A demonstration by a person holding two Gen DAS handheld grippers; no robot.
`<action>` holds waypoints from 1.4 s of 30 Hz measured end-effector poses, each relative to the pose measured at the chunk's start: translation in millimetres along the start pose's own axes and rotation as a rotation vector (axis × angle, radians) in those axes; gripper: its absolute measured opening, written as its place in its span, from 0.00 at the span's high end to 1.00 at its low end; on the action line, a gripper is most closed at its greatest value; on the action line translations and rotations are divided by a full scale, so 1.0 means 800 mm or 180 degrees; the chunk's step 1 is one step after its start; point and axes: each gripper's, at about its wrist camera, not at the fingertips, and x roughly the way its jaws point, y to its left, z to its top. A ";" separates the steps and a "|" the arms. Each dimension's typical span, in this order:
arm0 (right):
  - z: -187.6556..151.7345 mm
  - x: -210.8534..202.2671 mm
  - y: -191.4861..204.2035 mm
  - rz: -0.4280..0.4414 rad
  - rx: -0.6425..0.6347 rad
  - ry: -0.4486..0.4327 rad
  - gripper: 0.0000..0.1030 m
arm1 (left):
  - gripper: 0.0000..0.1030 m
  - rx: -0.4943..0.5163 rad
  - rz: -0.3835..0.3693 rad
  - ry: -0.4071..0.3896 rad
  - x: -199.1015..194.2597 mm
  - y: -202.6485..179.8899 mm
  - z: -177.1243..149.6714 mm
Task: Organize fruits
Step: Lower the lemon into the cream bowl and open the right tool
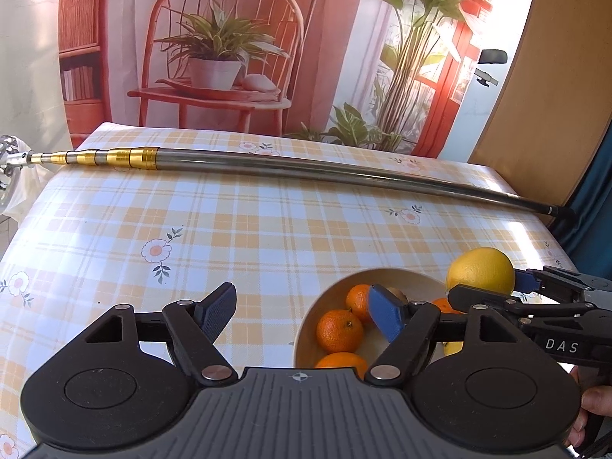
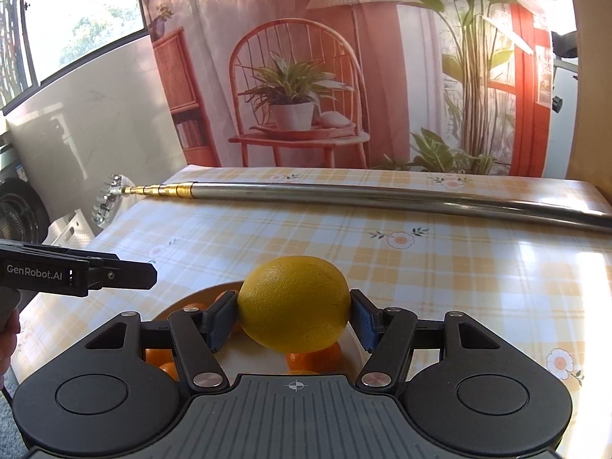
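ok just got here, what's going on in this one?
A person is sorting fruit with two handheld grippers. The right gripper is shut on a large yellow citrus, held above the bowl of mandarins. The left gripper is open and empty by the bowl. A telescopic pole lies across the table.

A yellow round citrus fruit (image 2: 293,304) sits between blue pads (image 2: 222,319) of the black right claw (image 2: 292,321). Small orange mandarins (image 1: 339,330) fill a cream bowl (image 1: 405,279). The desk (image 1: 248,237) wears yellow-and-white plaid with flowers.
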 end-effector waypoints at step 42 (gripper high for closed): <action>-0.014 0.056 0.060 0.0167 -0.0472 0.0669 0.43 | 0.00 0.0023 0.0064 -0.0036 -0.009 0.004 -0.007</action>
